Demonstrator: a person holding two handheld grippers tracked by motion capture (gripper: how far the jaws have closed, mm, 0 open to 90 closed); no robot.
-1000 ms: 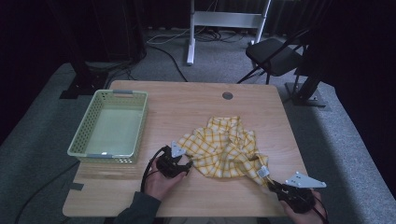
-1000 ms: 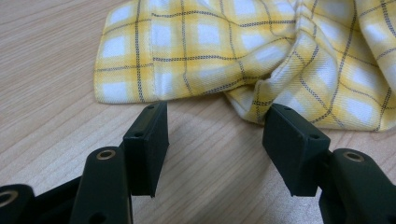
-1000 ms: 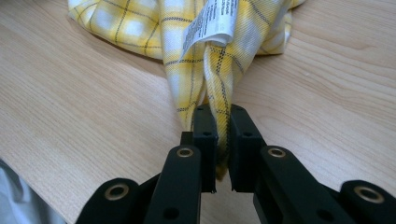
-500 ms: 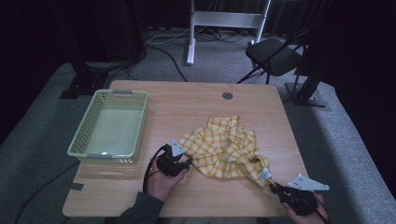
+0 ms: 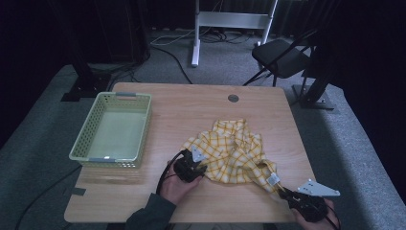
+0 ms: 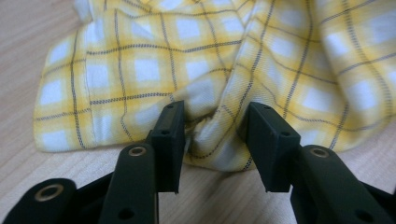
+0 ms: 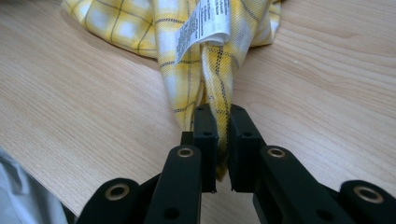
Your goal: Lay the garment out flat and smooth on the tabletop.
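At the near right corner of the tabletop point(image 5: 143, 201), the right hand-held gripper point(image 5: 287, 192) is clenched on a drawn-out corner of the yellow checked cloth point(image 5: 234, 153). In the right gripper view its jaws stand nearly together with a thin fold of cloth point(image 7: 205, 65) pinched between them, and a white care label point(image 7: 203, 23) hangs just above the grip. This gripper sits right at the tabletop's front edge.

Slightly farther in, near the front middle, the left hand-held gripper point(image 5: 194, 163) meets the cloth's near left edge. In the left gripper view its jaws stand apart, straddling a raised fold of the cloth point(image 6: 210, 116); the fabric touches both inner faces but the jaws are not closed on it.

The cloth lies crumpled right of centre, its bulk between the two grippers and reaching toward the middle of the tabletop. Bare wood lies open to its left and beyond it.

At the left side stands a pale green basket point(image 5: 91, 155), well apart from the cloth, its near rim close to the left edge.

Near the far edge sits a small round grommet point(image 5: 233, 98). Beyond the tabletop, a black chair point(image 5: 282, 57) stands on the floor.
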